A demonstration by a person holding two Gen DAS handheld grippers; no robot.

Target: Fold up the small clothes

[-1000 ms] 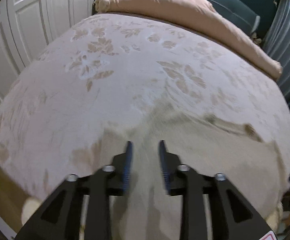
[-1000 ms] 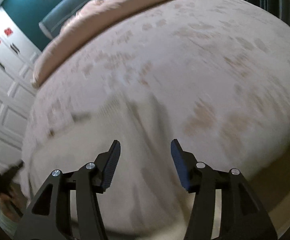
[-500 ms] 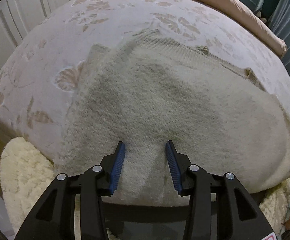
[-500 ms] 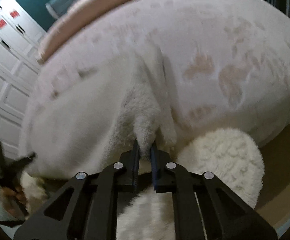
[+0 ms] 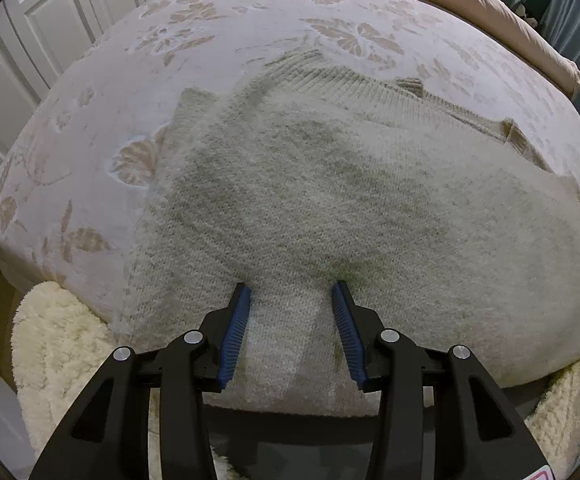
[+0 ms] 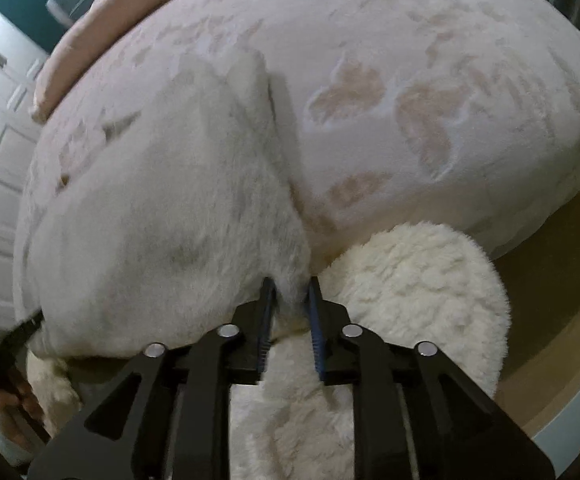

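The left gripper has its 2 blue-padded fingers spread wide, with nothing between them; they sit just over the near hem of a cream knitted sweater, and whether the tips touch the wool cannot be told. The right gripper has its fingers drawn close together, pinching a bunched fold at the sweater's near right corner; a narrow gap remains, filled by the fabric.

The sweater lies spread flat on the bed, covering the near middle of it, its near edge reaching the bed's front edge. In the left wrist view its ribbed band runs along the far side, and a sleeve or side panel is folded in at the far left. In the right wrist view the right side of the garment rises in a ridge from the pinched corner toward the far end.

The bed carries a pale plush bedspread with tan leaf and flower patterns. A tan folded duvet lies across the far end. A fluffy cream rug lies on the floor just below the bed's near edge. White panelled doors stand to the left.
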